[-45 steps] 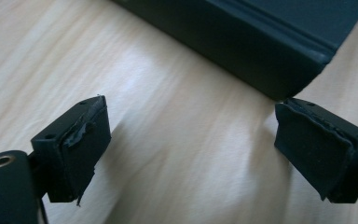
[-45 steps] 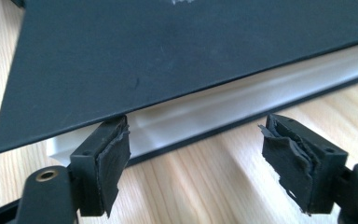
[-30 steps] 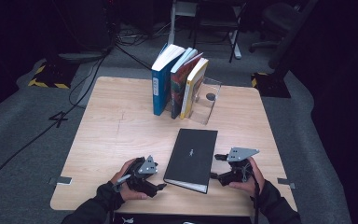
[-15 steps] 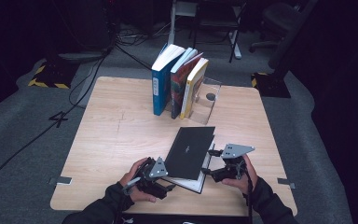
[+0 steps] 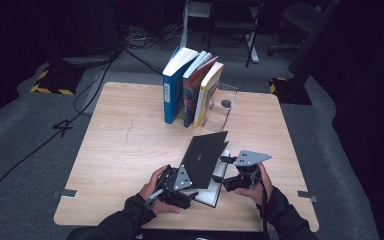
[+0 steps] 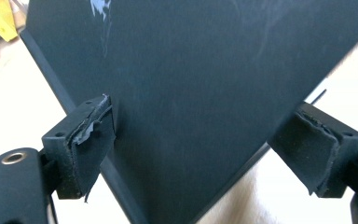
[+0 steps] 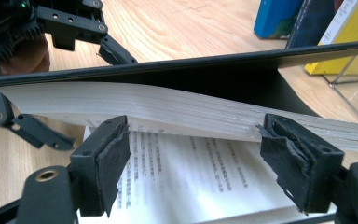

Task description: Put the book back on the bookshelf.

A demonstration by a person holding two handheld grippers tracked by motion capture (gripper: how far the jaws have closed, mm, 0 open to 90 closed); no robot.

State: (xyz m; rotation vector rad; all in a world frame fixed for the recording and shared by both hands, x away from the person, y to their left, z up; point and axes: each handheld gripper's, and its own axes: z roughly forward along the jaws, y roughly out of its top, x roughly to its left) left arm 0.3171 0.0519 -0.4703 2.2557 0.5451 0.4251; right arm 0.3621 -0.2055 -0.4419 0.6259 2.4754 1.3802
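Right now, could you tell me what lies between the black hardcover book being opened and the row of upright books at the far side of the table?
Only bare wooden table separates the black hardcover book from the upright books, as the high view shows.

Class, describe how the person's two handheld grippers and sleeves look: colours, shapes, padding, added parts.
Both the left gripper and right gripper are black, each topped by a grey three-cornered plate. Their jaws carry worn, frayed black pads. The sleeves are dark.

Dim surroundings, evenly lit tabletop; close views soft, slightly blurred.
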